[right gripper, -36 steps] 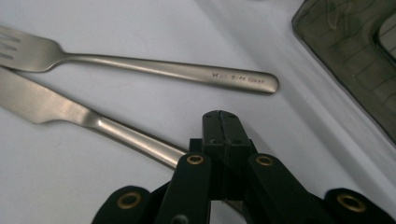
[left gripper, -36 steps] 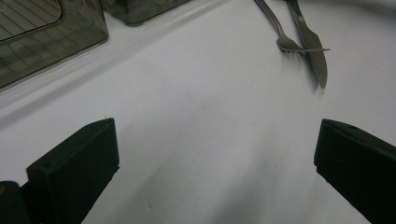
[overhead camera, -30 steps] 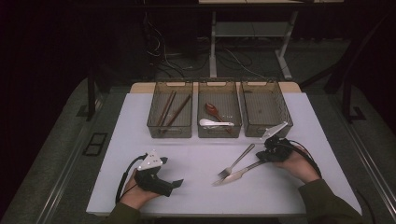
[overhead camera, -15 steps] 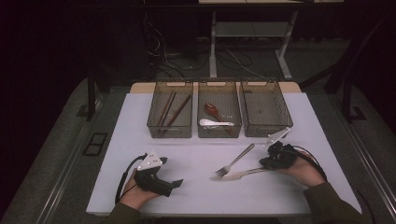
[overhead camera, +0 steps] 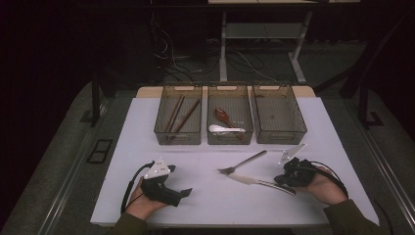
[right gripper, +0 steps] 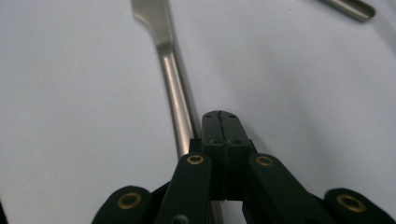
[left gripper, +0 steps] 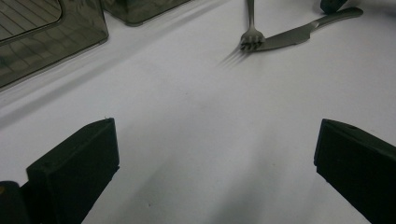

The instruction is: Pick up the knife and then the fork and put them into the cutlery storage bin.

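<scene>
In the right gripper view the knife [right gripper: 175, 100] runs off the top edge, its handle end hidden under the right claw [right gripper: 220, 122]. Upper right, another handle [right gripper: 350, 8] is cut off.

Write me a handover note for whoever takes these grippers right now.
Left gripper: jaws wide open, empty, low over the table.
Right gripper: jaws shut, nothing between them, tips beside the knife handle.
Fork lies on the table, tines at the knife's blade.
Done: chopsticks in the left bin, spoons in the middle bin.
Left: probably knife and fork into the empty right bin; open the right jaws first.
</scene>
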A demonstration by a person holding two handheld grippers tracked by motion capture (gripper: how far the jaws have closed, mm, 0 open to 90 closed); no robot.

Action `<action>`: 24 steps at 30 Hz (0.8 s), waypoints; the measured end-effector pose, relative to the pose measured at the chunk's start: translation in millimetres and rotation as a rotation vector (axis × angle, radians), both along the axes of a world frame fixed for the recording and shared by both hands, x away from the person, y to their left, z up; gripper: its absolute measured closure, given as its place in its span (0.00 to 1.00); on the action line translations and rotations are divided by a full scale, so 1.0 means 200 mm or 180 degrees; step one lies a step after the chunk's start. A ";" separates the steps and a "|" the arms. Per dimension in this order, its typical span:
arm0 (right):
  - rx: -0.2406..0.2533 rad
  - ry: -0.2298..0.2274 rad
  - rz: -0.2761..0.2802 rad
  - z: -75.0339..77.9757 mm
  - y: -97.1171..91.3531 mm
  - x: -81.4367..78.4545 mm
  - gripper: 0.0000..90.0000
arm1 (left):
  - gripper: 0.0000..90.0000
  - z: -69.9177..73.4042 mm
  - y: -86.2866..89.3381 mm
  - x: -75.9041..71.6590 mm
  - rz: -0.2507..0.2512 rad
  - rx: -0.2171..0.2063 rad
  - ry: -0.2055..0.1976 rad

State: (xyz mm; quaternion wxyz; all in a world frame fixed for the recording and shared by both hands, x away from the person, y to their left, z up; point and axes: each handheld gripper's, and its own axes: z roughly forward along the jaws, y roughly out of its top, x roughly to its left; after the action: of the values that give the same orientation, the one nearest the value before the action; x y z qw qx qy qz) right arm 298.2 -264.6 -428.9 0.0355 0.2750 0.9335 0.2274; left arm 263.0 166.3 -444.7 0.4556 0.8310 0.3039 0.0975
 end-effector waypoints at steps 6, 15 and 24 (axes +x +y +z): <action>-0.0016 0.0037 0.0075 0.00 0.01 -0.03 1.00 | 0.00 0.00 0.00 0.00 0.0000 0.0000 0.0000; 0.0033 -0.0030 0.0069 0.05 0.00 -0.03 1.00 | 0.00 0.00 0.00 0.00 -0.0005 0.0003 0.0000; -0.0062 -0.0030 0.0050 0.13 0.06 -0.01 0.68 | 0.00 0.00 -0.01 0.00 -0.0022 0.0018 0.0003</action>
State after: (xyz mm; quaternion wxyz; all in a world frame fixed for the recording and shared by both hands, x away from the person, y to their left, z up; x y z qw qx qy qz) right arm 295.2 -253.3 -403.8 0.0408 0.2662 0.9376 0.2199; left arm 263.1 165.1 -445.4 0.4534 0.8334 0.3010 0.0965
